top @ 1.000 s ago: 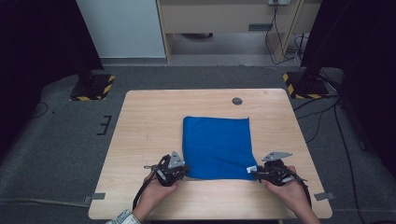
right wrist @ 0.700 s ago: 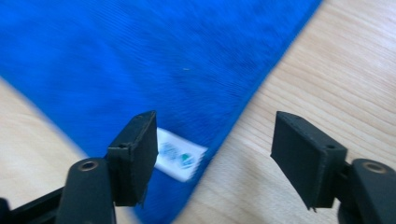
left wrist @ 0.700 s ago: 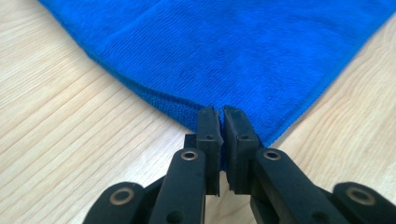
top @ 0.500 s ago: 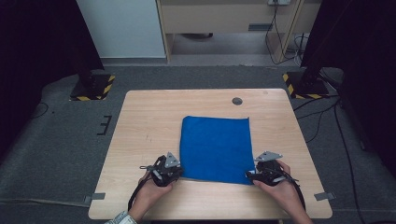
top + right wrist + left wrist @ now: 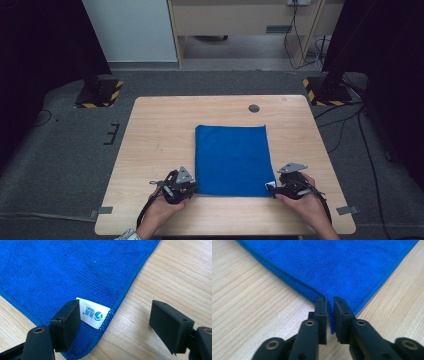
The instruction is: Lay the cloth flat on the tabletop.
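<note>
I have the blue cloth lying folded and flat on the table, set right of the middle, its near edge running close along the table's near edge. Both near corners sit just in front of my hands, which is why I keep a gripper at each: this is where a fold gets set down or picked up.

My left gripper has the cloth's near left corner between its jaws, which stand only a narrow slit apart. They have just been easing open, and from the left gripper view the hem stands up in the gap with a little room on one side, so I judge the pinch as loosened rather than firm.

My right gripper sits at the near right corner with its jaws wide apart, having just opened. One jaw rests over the cloth beside the white label; the other stands off over bare wood. The corner lies flat and free.

The small dark disc near the far edge plays no part.
</note>
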{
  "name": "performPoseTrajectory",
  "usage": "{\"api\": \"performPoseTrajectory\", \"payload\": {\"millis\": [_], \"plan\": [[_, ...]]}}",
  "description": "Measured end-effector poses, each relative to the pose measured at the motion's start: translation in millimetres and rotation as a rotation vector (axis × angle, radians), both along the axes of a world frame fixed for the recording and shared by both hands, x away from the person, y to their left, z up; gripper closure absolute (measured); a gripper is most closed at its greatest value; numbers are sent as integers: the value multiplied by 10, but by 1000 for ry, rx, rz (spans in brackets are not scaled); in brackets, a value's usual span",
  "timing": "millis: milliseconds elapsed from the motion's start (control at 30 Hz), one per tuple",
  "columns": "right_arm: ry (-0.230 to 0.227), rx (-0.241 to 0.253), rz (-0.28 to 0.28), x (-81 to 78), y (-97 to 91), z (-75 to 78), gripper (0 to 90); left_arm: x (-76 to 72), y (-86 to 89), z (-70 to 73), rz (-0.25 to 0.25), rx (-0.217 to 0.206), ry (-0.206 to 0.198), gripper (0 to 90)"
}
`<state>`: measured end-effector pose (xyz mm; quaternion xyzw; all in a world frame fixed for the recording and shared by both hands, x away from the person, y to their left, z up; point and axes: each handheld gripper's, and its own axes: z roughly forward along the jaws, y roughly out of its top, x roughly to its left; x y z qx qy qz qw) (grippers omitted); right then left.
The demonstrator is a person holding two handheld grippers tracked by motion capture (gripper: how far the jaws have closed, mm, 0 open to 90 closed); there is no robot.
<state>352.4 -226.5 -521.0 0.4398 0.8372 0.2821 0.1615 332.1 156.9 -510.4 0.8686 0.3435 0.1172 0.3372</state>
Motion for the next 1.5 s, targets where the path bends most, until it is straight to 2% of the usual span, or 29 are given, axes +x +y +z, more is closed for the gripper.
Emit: {"api": "performPoseTrajectory", "payload": {"millis": [67, 167, 300, 367, 433, 500, 567, 667, 833, 1000, 1067, 1133, 1500], "plan": [[-2, -2, 3, 3, -3, 1, 249, 0, 0, 6, 11, -8, -17, 707], [-20, -10, 15, 0, 15, 7, 230, 31, 25, 32, 54, -42, -38, 480], [-45, 64, 20, 19, 55, 70, 126, 65, 77, 95, 81, -97, -89, 305], [-65, 100, 32, 22, 89, 96, 112, 85, 105, 113, 95, -123, -104, 251], [-83, 119, 36, 34, 130, 105, 101, 116, 127, 119, 105, -130, -116, 204], [-81, 140, 51, 53, 180, 112, 96, 158, 139, 108, 113, -121, -127, 161], [-92, 142, 66, 64, 237, 118, 96, 207, 152, 88, 123, -125, -119, 125], [-113, 152, 90, 76, 305, 132, 99, 255, 182, 69, 136, -119, -114, 108], [-139, 148, 82, 111, 417, 144, 123, 280, 239, 60, 157, -123, -118, 100], [-149, 171, 120, 153, 588, 195, 124, 310, 333, 79, 157, -118, -145, 84], [-131, 190, 142, 169, 683, 216, 137, 327, 393, 85, 179, -105, -164, 83], [-115, 203, 162, 184, 794, 221, 151, 352, 468, 84, 192, -113, -162, 83], [-67, 166, 283, 194, 1462, 206, 117, 457, 753, 49, 264, -122, -146, 83]]}}
